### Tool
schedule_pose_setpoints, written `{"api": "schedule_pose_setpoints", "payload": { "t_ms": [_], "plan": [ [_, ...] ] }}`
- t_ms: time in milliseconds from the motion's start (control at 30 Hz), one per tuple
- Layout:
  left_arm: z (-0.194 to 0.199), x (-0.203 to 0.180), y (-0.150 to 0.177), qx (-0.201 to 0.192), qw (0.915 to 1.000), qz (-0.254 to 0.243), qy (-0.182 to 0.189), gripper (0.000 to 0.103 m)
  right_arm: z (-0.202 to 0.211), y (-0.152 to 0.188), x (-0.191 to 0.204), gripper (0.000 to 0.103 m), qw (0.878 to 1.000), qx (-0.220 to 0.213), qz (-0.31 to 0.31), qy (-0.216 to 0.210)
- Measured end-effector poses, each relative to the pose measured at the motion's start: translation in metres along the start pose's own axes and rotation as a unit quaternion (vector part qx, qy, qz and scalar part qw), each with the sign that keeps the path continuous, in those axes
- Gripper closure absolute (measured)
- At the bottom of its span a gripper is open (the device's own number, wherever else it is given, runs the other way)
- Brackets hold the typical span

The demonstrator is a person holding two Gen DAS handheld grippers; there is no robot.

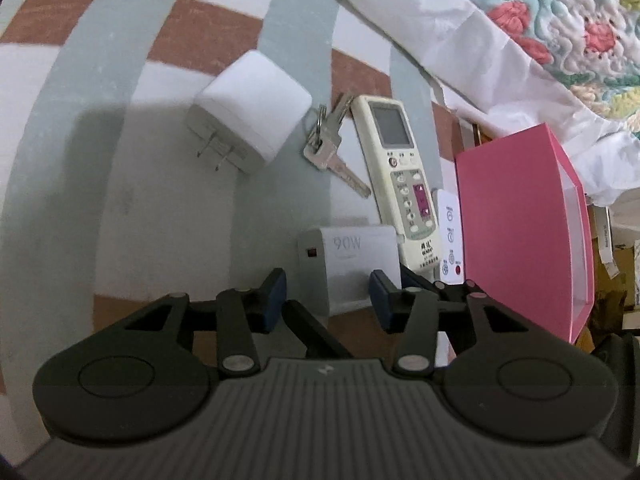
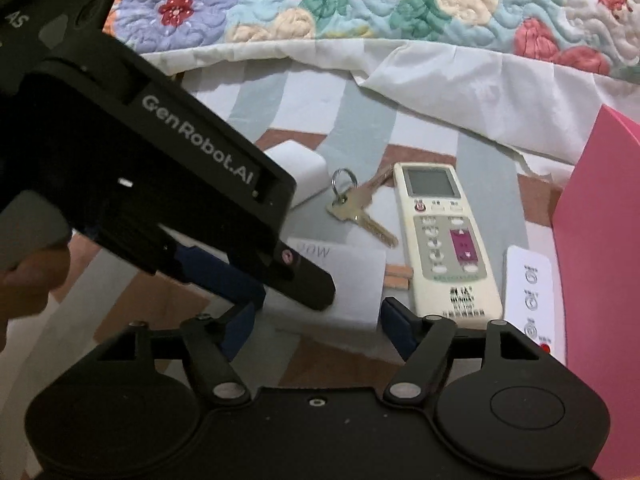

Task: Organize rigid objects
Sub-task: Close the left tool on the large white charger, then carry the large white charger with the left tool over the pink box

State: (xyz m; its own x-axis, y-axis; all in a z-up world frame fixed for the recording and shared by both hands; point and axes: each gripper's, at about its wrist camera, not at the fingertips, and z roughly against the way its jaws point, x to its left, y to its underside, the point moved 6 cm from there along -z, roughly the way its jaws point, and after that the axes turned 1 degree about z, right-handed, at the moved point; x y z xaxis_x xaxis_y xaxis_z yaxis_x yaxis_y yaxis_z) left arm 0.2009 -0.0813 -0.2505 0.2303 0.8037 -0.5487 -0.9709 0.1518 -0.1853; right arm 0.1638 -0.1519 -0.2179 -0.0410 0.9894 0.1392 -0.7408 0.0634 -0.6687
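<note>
A white 90W charger [image 1: 352, 248] lies on the striped bedsheet [image 1: 120, 160]. My left gripper [image 1: 328, 296] is open, its blue pads on either side of the charger's near end with a gap showing. In the right wrist view the same charger [image 2: 352, 276] sits between the tips of my open right gripper [image 2: 318, 320], untouched by them. The left gripper's black housing [image 2: 160, 160] reaches in from the upper left, one finger over the charger. Nearby lie a white plug adapter [image 1: 252, 112], keys [image 1: 328, 144], a cream remote [image 1: 404, 176] and a small white remote [image 1: 450, 240].
A pink open box [image 1: 516, 220] stands at the right, close beside the small remote. A flowered quilt [image 2: 320, 0] with a white edge is bunched along the far side. A hand [image 2: 24, 280] holds the left gripper at the left edge.
</note>
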Motion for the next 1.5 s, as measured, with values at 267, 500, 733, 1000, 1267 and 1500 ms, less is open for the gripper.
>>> {"api": "schedule_pose_setpoints", "payload": {
  "t_ms": [267, 500, 733, 1000, 1267, 1500],
  "plan": [
    [0.013, -0.021, 0.014, 0.0, 0.9987, -0.044, -0.027, 0.066, 0.016, 0.0, -0.003, 0.038, 1.0, 0.025, -0.011, -0.001],
    [0.058, -0.064, 0.038, -0.038, 0.9922, -0.111, -0.043, 0.066, 0.068, -0.007, 0.008, 0.038, 0.999, -0.012, 0.029, 0.006],
    [0.086, -0.103, 0.069, -0.06, 0.9832, -0.163, -0.057, 0.066, 0.113, -0.009, 0.014, 0.038, 0.998, -0.007, 0.06, 0.015],
    [0.112, -0.147, 0.078, -0.046, 0.9804, -0.19, -0.024, 0.066, 0.164, -0.019, 0.001, 0.039, 0.997, -0.019, 0.07, 0.034],
    [0.115, -0.203, 0.066, -0.004, 0.9763, -0.217, -0.002, 0.065, 0.206, -0.039, -0.033, 0.039, 0.998, -0.015, 0.043, 0.046],
    [0.093, -0.254, 0.049, 0.024, 0.9757, -0.217, 0.018, 0.065, 0.226, -0.051, -0.085, 0.039, 0.998, 0.002, -0.002, 0.07]
  ]
}}
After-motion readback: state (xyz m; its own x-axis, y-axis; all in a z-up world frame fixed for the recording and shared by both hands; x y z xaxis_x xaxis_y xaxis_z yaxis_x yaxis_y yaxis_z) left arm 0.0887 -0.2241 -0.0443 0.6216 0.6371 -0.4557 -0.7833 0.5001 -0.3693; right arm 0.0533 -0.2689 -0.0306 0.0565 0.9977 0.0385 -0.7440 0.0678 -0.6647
